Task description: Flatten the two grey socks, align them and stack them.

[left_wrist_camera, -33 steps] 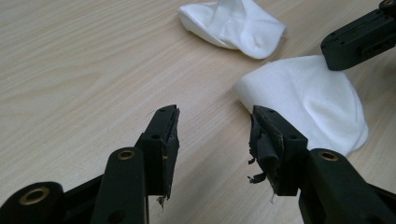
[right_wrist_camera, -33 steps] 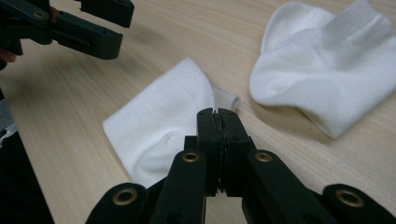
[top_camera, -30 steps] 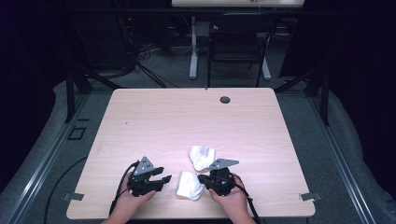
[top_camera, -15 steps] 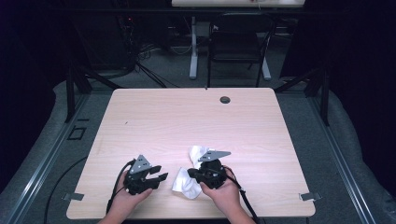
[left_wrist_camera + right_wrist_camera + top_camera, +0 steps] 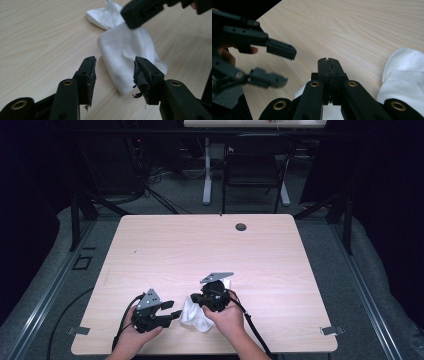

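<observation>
Two white socks are at the table's near edge. One sock [image 5: 196, 316] [image 5: 125, 50] hangs by its top edge from my right gripper [image 5: 193, 298] [image 5: 328, 60], whose jaws are shut on the cloth. The other sock [image 5: 226, 283] [image 5: 105, 15] lies just behind, partly hidden by that gripper. My left gripper [image 5: 175, 309] [image 5: 115, 62] sits to the left of the held sock and points at it. Its jaws have just been opening, they stand open, and nothing is pressed between them. In the right gripper view the left gripper [image 5: 287, 67] faces mine, open.
The light wooden table [image 5: 210, 245] has a small dark grommet [image 5: 241, 227] near its far edge. A black chair [image 5: 255, 170] and desk legs stand beyond the table. Cables trail from both grippers over the near edge.
My right gripper has moved left toward the left gripper and risen a little, carrying the sock with it. The left hand has stayed in place.
</observation>
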The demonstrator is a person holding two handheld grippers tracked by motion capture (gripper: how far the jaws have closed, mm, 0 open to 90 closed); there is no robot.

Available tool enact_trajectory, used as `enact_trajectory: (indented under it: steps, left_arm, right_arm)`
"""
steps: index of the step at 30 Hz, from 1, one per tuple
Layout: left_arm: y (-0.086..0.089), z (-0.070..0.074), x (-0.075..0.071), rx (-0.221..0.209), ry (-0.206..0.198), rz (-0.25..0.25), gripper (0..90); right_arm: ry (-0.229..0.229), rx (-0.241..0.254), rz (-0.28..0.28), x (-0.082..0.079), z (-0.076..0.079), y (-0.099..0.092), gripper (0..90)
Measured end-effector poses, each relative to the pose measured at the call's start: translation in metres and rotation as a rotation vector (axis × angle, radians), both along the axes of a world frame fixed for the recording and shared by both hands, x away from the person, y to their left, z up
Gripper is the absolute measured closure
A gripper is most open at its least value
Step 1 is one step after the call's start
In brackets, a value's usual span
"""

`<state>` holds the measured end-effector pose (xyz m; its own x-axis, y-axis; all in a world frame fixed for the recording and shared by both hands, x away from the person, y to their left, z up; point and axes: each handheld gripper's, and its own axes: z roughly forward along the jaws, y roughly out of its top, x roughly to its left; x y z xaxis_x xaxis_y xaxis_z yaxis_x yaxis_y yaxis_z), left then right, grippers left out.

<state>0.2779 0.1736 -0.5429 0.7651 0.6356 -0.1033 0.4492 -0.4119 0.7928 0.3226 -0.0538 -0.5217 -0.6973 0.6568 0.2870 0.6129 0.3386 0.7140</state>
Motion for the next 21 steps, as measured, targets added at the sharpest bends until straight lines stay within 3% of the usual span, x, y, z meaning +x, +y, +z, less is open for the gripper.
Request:
enact_trajectory:
  steps: [4, 11, 16, 21]
  left_arm:
    - [-0.011, -0.002, -0.007, 0.008, -0.007, -0.025, 46.4]
    - [-0.029, -0.011, -0.012, 0.084, -0.039, -0.007, 48.9]
    - [-0.034, -0.016, -0.012, 0.107, -0.047, -0.016, 60.7]
    - [-0.034, -0.016, -0.010, 0.106, -0.037, -0.016, 83.7]
  right_arm:
    - [0.007, 0.016, -0.012, 0.000, -0.001, 0.000, 89.7]
    - [0.022, 0.028, -0.020, 0.000, 0.000, 0.001, 89.9]
    - [0.023, 0.040, -0.026, 0.000, -0.001, 0.002, 90.0]
    - [0.018, 0.043, -0.026, -0.001, -0.001, 0.002, 88.5]
